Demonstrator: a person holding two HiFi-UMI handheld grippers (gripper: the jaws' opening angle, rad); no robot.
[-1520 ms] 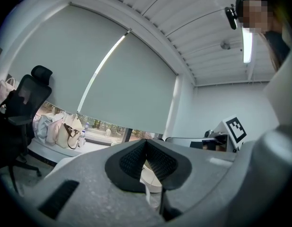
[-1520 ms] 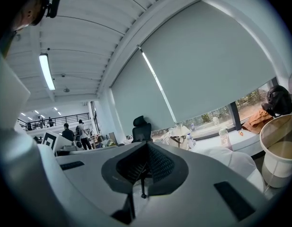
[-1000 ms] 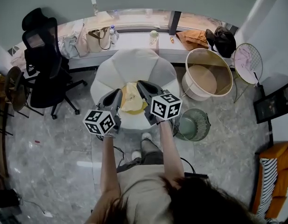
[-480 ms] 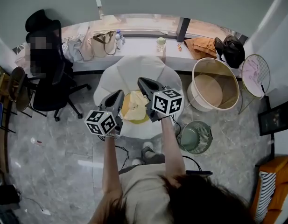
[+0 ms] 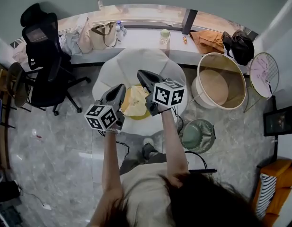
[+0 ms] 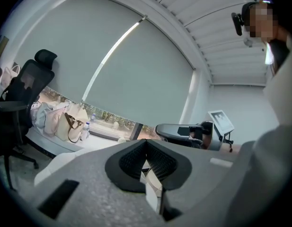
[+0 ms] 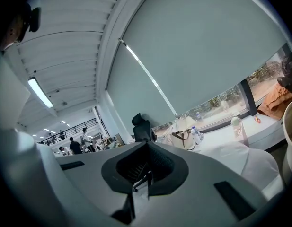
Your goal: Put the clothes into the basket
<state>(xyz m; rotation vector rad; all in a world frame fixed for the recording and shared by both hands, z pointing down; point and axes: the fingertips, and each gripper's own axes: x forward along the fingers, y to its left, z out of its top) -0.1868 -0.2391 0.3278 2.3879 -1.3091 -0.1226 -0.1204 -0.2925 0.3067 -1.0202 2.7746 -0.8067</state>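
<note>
My left gripper point(image 5: 121, 88) has its jaws pressed together on a fold of the yellow garment point(image 5: 135, 102), with cream fabric showing between the ribbed pads in the left gripper view. My right gripper point(image 5: 140, 73) is likewise closed, pinching a thin pale edge of the same garment. The garment hangs between the two grippers above the seat of the white chair point(image 5: 131, 63). The round basket point(image 5: 220, 85) stands on the floor well apart to my right, with nothing visible inside it.
</note>
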